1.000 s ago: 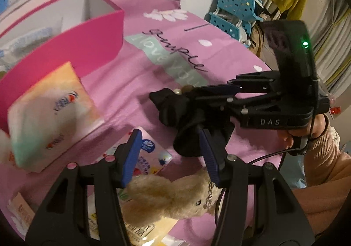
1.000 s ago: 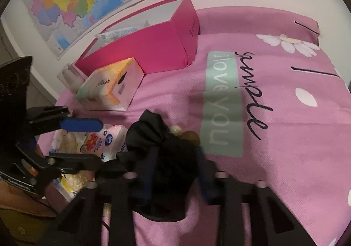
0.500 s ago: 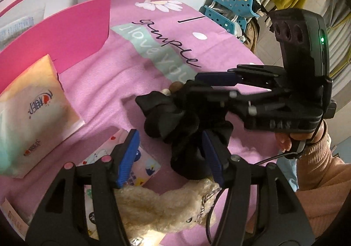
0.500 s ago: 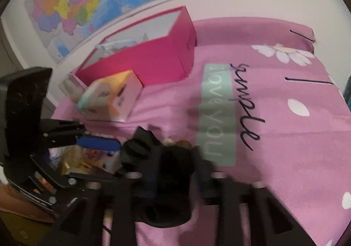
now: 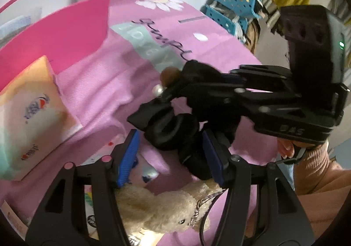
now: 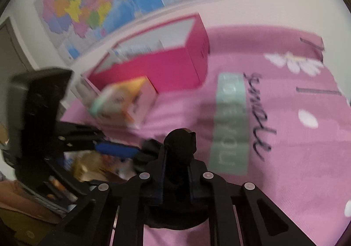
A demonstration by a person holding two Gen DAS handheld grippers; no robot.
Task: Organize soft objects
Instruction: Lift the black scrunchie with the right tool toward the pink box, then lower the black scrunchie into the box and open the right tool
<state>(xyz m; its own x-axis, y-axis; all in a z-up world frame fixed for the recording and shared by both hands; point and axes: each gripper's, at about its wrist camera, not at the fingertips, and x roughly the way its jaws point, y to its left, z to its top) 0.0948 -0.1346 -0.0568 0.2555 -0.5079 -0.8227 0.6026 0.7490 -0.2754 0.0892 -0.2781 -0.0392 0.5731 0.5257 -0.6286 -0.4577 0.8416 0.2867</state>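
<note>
My right claw (image 6: 175, 171) has just been closing and now pinches the black scrunchie (image 5: 173, 129), lifted near the pink box (image 5: 54, 35). Left claw (image 5: 171, 156) half open, empty. Plush toy (image 5: 162, 208), tissue pack (image 5: 33, 112) still outside the box.

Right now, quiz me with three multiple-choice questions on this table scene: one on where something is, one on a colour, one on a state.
1. The plush toy lies:
A. inside the box
B. below the left gripper
C. on the blue chair

2. The open box is:
A. pink
B. green
C. white

3. The right gripper is:
A. open over the tissue pack
B. shut with nothing in it
C. shut on the black hair scrunchie

Answers: B, the toy shows under its fingers; A, its walls are pink; C, black fabric bulges between the pads.
</note>
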